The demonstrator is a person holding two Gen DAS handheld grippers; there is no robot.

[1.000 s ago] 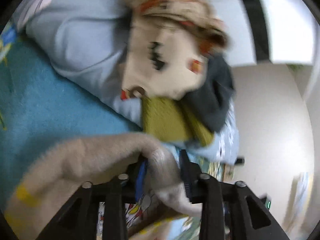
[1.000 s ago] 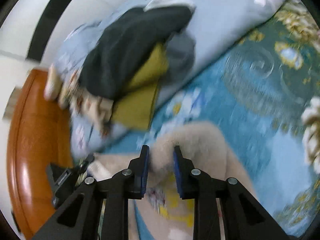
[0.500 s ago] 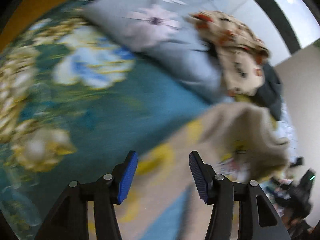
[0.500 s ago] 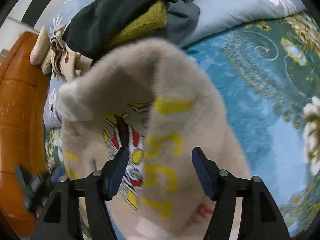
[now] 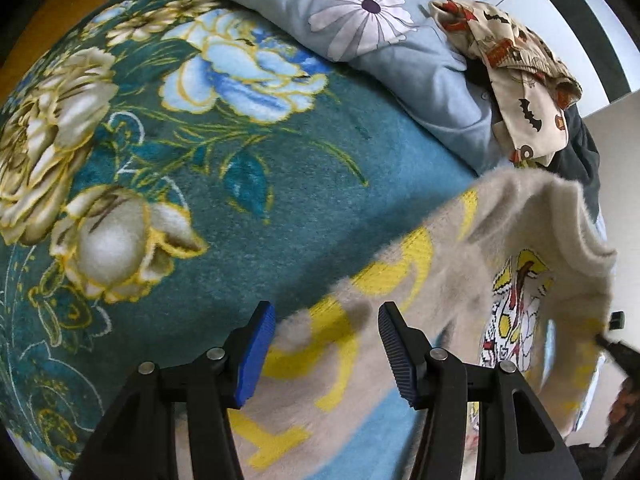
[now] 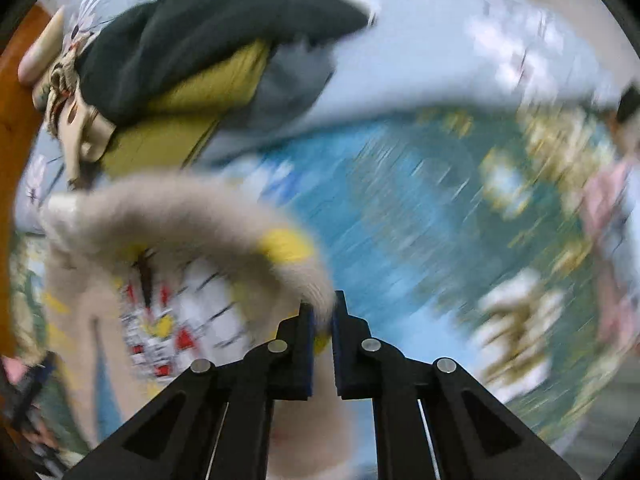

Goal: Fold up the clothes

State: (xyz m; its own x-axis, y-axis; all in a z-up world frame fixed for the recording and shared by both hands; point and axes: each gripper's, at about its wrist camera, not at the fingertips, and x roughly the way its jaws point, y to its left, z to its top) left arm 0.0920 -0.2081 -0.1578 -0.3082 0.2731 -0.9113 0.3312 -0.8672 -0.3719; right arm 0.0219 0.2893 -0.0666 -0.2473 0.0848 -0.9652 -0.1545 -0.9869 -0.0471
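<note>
On top of the blue-green flowery blanket (image 5: pixel 248 216) lies a fuzzy beige sweater (image 5: pixel 416 288). It is soft and hairy, with big yellow shapes on it and a cartoon picture in white, red, yellow and black (image 5: pixel 516 312). A light blue band shows low down on it. One part of the sweater is lifted up and curves over like a little hill, so the picture peeks out from under it.

The left gripper (image 5: pixel 324 344) has its two blue pads wide apart. It is let go and holds nothing. The sweater lies under and between the pads, but they do not pinch it.

The right gripper (image 6: pixel 322 320) is pressed tight on a fluffy edge of the sweater (image 6: pixel 192 216). A tuft of the beige fur sticks up between its blue pads (image 6: pixel 306 332).

Behind the sweater sits a pale blue pillow with daisies (image 5: pixel 372 20). On it is a heap of other clothes: a cream cloth with bats on it (image 5: pixel 520 80), a dark one (image 6: pixel 208 32), a mustard-yellow one (image 6: pixel 208 92) and a grey one (image 6: pixel 292 84).

The right wrist view is very smeared, so the blanket's flowers there are only streaks. At its right edge is something pink and pale that I cannot make out. The sweater's lower part is cut off by the picture edges and hidden behind the black gripper arms. At the far right of the left view something dark pokes in, too blurry to name.
</note>
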